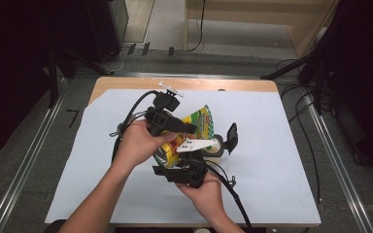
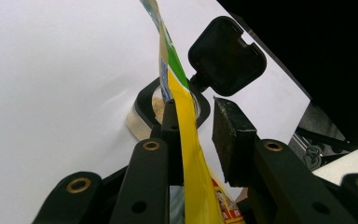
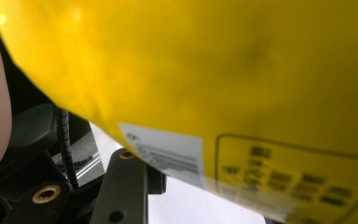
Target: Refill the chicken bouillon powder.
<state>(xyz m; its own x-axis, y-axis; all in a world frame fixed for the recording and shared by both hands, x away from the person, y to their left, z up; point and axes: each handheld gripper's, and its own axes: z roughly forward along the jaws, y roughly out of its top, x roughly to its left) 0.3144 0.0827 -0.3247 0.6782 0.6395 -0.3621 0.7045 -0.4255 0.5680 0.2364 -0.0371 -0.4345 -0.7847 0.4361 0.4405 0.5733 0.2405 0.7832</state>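
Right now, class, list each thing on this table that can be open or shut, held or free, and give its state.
Yellow bag: tilted over the jar, held between both grippers.
Jar: open, upright, pale contents inside.
Black lid: flipped up, hinged to the jar.
Left gripper: bag edge between its jaws.
Right gripper: at the bag's lower end; grip unclear.

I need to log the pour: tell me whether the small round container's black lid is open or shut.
Open. The black hinged lid stands flipped up beside the small round clear container, whose mouth shows pale contents under the yellow snack bag.
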